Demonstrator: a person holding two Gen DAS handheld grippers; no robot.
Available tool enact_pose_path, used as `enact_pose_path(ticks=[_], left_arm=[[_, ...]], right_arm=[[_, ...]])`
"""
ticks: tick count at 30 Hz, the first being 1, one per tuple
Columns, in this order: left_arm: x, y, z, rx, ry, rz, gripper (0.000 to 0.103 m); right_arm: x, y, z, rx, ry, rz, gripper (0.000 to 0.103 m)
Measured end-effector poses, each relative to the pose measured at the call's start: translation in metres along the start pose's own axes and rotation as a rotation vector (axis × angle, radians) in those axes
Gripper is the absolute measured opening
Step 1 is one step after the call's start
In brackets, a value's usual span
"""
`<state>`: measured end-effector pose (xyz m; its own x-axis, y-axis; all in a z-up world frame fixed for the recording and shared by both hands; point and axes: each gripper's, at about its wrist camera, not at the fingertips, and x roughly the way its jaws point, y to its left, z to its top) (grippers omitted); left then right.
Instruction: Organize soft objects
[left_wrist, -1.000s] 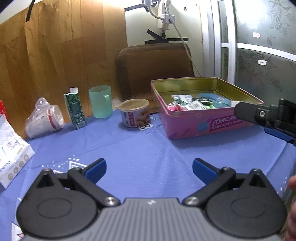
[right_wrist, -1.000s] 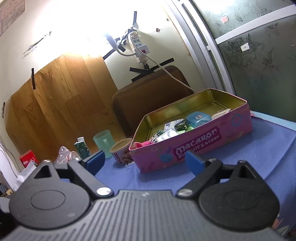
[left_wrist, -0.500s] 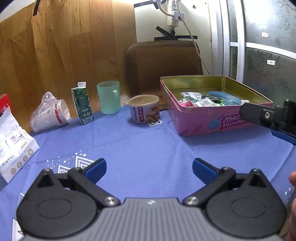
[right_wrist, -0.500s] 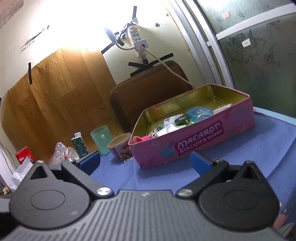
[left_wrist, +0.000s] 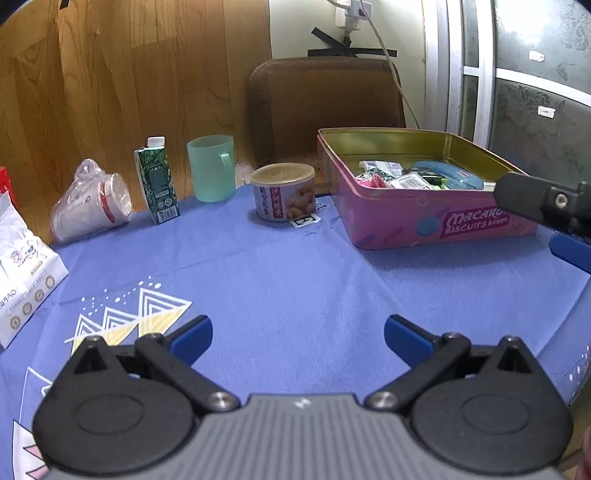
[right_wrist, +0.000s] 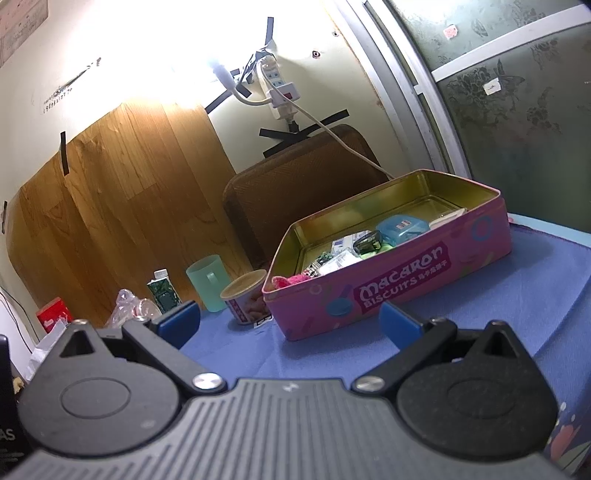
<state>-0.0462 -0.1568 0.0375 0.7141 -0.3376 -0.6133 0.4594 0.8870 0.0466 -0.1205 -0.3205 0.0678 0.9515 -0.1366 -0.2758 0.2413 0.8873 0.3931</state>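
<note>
A pink biscuit tin (left_wrist: 436, 225) (right_wrist: 399, 284) stands open on the blue tablecloth (left_wrist: 280, 280) at the far right. It holds several small items: a pink fluffy piece (right_wrist: 291, 280), packets and a blue case (right_wrist: 402, 227). My left gripper (left_wrist: 297, 334) is open and empty, low over the cloth, well short of the tin. My right gripper (right_wrist: 290, 321) is open and empty, in front of the tin's long side. Its arm (left_wrist: 543, 201) shows at the right edge of the left wrist view.
Along the back stand a round snack can (left_wrist: 283, 192), a green cup (left_wrist: 211, 168), a green carton (left_wrist: 157, 181) and bagged paper cups (left_wrist: 92, 203). A white tissue pack (left_wrist: 22, 273) lies at the left. A brown chair back (left_wrist: 325, 107) stands behind the table.
Both grippers have drawn back from the tin and the left one has risen slightly, so the tin looks smaller and more of the cloth shows. Both stay open and empty.
</note>
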Motion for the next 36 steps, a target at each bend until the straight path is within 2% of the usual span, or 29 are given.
enact_pose_path(ticks=[18,36], left_arm=[[-0.004,-0.008,0.0,0.028,-0.003,0.01,0.103],[-0.005,-0.01,-0.001,0.037,-0.005,-0.022,0.103]], right_arm=[[-0.005,-0.007,0.0,0.029,-0.025,-0.028,0.103],[-0.006,-0.012,0.0,0.047,-0.03,-0.032,0.103]])
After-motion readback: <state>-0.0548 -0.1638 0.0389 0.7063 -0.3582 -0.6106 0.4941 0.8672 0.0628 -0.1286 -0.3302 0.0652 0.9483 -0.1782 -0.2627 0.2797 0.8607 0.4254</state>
